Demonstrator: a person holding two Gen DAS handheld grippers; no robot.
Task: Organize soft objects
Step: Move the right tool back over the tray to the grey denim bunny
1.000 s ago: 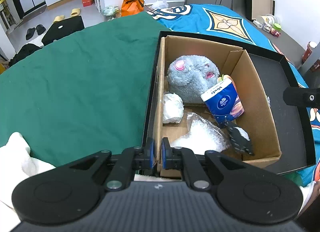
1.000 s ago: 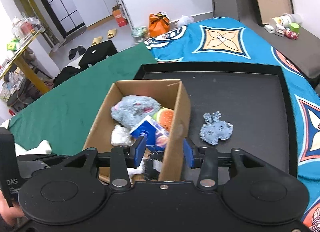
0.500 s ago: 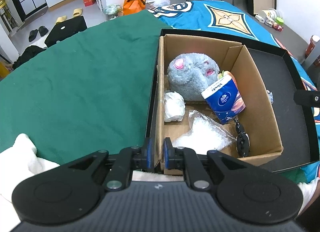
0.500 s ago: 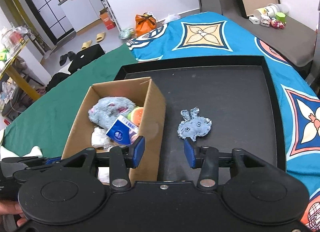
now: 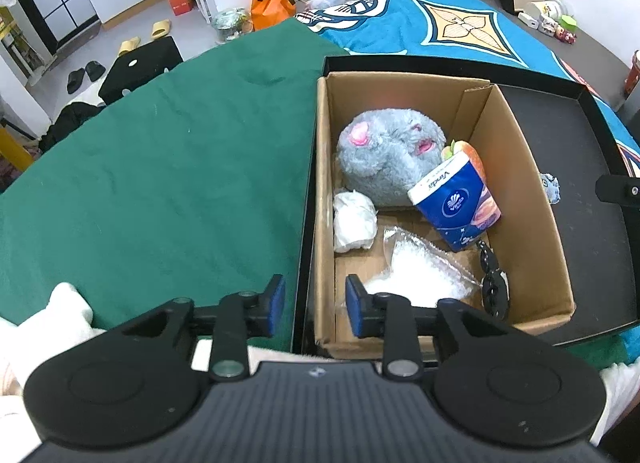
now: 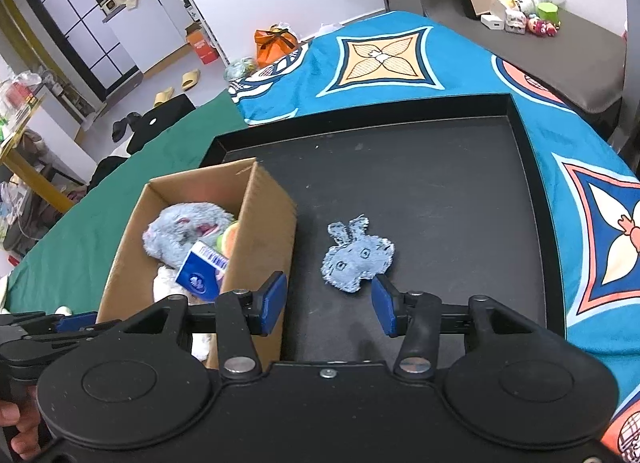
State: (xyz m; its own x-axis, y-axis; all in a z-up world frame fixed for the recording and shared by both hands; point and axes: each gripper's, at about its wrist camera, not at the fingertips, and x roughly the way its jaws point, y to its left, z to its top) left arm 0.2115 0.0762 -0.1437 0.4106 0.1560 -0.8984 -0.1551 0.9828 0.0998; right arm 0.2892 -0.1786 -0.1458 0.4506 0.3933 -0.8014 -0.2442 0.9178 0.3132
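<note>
Both grippers' jaws opening, nothing gripped, over a black tray on the bed.

The left gripper [image 5: 315,305] straddles the near left wall of the brown cardboard box [image 5: 524,199], its pads clear of the cardboard; inside lie a grey plush mouse [image 5: 384,155] and a blue tissue pack [image 5: 456,203]. The right gripper [image 6: 328,303] hangs moderately spread over the black tray [image 6: 440,191], with the flat blue denim rabbit-head patch [image 6: 356,259] just beyond its fingertips, nearer the right one.

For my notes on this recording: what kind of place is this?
Probably a lived-in home, perhaps a small flat: slippers lie on the floor, a patterned blue blanket covers a bed or table, and white kitchen cabinets stand at the back.
</note>
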